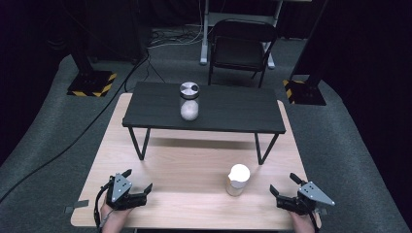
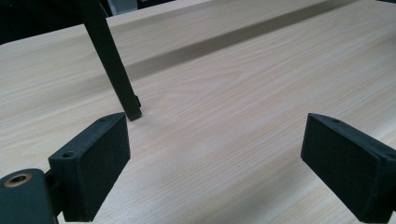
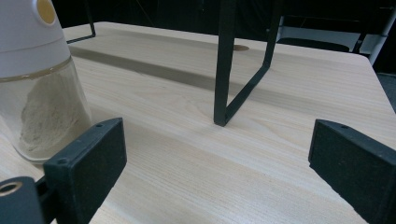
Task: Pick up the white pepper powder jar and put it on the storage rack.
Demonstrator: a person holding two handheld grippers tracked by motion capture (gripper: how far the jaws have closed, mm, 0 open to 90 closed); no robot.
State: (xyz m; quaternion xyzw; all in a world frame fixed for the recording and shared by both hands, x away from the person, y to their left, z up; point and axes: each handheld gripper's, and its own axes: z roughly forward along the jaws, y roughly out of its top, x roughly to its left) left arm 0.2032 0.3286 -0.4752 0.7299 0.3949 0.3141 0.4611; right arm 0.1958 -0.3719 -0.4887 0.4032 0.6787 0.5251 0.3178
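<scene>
The white-capped jar [image 1: 238, 179] is standing upright on the pale wooden table [image 1: 194, 170], its long axis running straight up, near the front edge and a little right of the middle; it is sitting between the two grippers, nearer to the right gripper [image 1: 284, 188]. Its body is clear and round, showing a heap of pale powder inside; its cap is smooth, white and domed — a small yellow spot is showing near the cap's top in the right gripper view [image 3: 37, 79]. The right gripper is resting with jaws spread wide and nothing between them; the jar is standing just beside one jaw. The left gripper [image 1: 138, 179] is also lying released, its matte black jaws wide apart over bare wood grain — a thin black metal leg [image 2: 112, 65] of the small dark shelf [image 1: 204, 109] is planted ahead of it. On that shelf a second jar [image 1: 189, 101], glass with a shiny metal lid, is standing upright.
</scene>
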